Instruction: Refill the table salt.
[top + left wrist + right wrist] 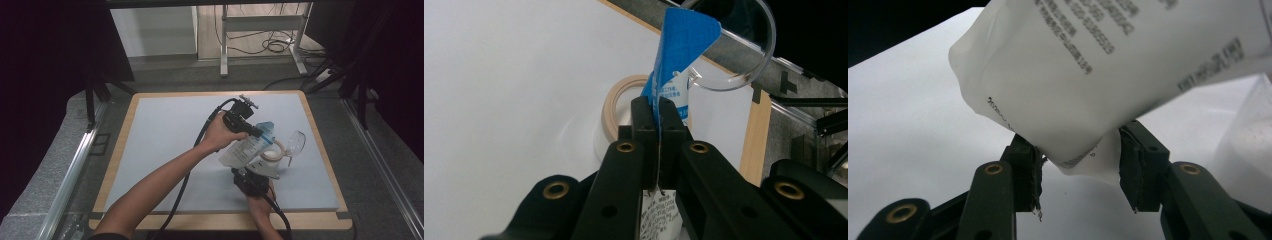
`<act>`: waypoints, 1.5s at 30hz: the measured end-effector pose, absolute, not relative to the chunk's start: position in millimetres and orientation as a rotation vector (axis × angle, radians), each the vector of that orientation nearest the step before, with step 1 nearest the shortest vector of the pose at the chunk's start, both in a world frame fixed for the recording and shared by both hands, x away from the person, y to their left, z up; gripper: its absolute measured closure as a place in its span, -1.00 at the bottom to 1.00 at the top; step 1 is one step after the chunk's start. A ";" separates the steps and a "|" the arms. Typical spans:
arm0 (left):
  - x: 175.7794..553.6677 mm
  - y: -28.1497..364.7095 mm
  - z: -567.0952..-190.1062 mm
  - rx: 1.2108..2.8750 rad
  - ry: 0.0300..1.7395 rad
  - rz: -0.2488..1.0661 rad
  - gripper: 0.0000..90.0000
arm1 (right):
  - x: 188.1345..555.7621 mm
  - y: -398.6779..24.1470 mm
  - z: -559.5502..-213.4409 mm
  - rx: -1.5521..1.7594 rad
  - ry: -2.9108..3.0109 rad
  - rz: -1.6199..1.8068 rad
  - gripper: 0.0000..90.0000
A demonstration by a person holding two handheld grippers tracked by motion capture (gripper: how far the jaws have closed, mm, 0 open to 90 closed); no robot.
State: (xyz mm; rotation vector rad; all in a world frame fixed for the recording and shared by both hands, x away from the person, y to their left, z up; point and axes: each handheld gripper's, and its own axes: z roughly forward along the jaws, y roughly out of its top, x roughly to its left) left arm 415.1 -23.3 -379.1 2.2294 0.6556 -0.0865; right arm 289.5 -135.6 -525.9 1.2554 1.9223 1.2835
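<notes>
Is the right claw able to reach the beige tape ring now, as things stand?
Probably not directly. The right claw has the bottom of the white pouch between its jaws, and the pouch hangs between it and the tape ring. The left claw pinches the pouch's blue top.

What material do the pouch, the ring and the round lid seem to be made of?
Pouch: seemingly soft plastic film, white with printed text and a blue top; it creases and sags.
Ring: beige and matte; perhaps tape, wood or plastic, it is hard to tell.
Round lid: clear, glossy, probably rigid plastic; the background shows through it.
</notes>
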 end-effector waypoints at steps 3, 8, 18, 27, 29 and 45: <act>414.3 -19.7 -380.1 2.219 0.665 -0.092 1.00 | 289.6 -138.4 -527.2 1.255 1.932 1.275 0.25; 412.3 -14.3 -380.4 2.208 0.669 -0.093 1.00 | 289.2 -141.6 -528.7 1.250 1.947 1.257 0.25; 406.8 0.1 -379.8 2.193 0.668 -0.091 1.00 | 291.8 -146.3 -530.7 1.257 1.964 1.230 0.22; 403.0 20.0 -377.1 2.132 0.688 -0.057 1.00 | 292.5 -144.1 -529.8 1.232 1.999 1.247 0.06; 403.9 27.2 -376.3 2.114 0.701 -0.051 1.00 | 292.4 -143.8 -529.7 1.222 2.013 1.262 0.02; 410.9 114.1 -383.4 1.955 0.844 0.014 1.00 | 274.0 -176.3 -517.3 1.136 2.045 1.336 -0.06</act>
